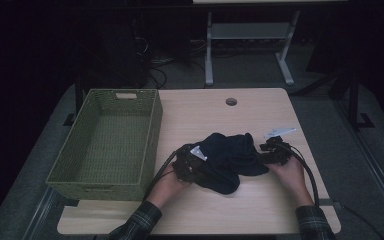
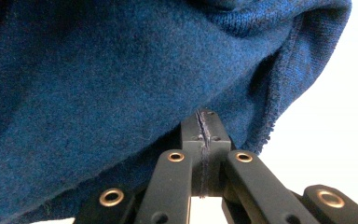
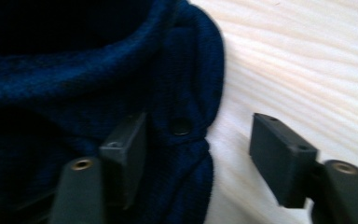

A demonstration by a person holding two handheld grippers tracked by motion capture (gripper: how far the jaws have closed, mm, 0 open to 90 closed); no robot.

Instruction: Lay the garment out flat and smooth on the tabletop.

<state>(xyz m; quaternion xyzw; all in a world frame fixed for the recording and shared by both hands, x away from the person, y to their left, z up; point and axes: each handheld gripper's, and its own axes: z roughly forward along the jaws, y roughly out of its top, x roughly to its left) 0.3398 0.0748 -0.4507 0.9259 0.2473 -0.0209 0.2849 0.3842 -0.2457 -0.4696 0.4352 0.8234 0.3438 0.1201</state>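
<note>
A green woven basket point(image 1: 105, 142) stands along the left edge of the tabletop point(image 1: 260, 112), a long rectangular box with a cut-out handle slot in its far wall; its inside shows bare weave and nothing lies in it. The tabletop is pale wood with fine grain and rounded corners, and has a small round cable hole point(image 1: 231, 101) near its far edge.

A dark navy knitted garment point(image 1: 227, 160) lies bunched in a soft heap at the middle of the tabletop, towards the near edge, just to the right of the basket. In the left gripper view its cloth point(image 2: 121, 79) is a fine, slightly fuzzy knit with a seamed hem running down the right side. In the right gripper view a thick rolled fold point(image 3: 186, 74) carries a small dark round snap or button point(image 3: 181, 126).

The left tool point(image 1: 190, 162) sits at the heap's left side with its jaws pressed together, a thin strip of the knit pinched in the line between them and cloth draped over their tips. The right tool point(image 1: 275, 150) is at the heap's right side, jaws about half apart. One jaw is against the folded edge and the other stands over bare wood. The fold lies partly in the gap and is not clamped.
</note>
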